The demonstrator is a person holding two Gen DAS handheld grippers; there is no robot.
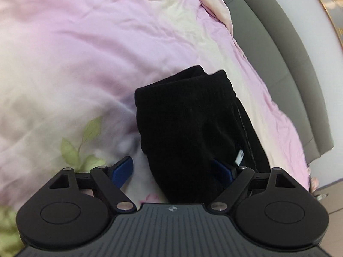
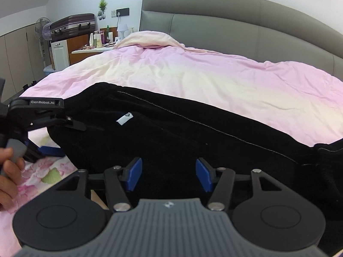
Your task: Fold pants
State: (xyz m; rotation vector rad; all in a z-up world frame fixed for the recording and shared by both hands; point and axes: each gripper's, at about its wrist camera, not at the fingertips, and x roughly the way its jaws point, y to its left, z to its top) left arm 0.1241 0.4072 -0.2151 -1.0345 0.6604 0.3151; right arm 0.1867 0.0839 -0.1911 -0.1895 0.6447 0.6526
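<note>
Left wrist view: the left gripper (image 1: 174, 170) has its jaws wide apart, straddling the near end of the black pants (image 1: 193, 124), which lie on the bed's pink duvet (image 1: 85, 53); the pads do not press the cloth. In the right wrist view the right gripper (image 2: 169, 174) hovers over the pants, jaws partly apart and empty. I judge a fold is in hand (the near end looks doubled already), and the next move calls for each pair of jaws to pinch an edge. Beyond the pants stands the grey headboard (image 2: 235, 25); far left, a cluttered dresser (image 2: 90, 47). Nothing blocks the way.
</note>
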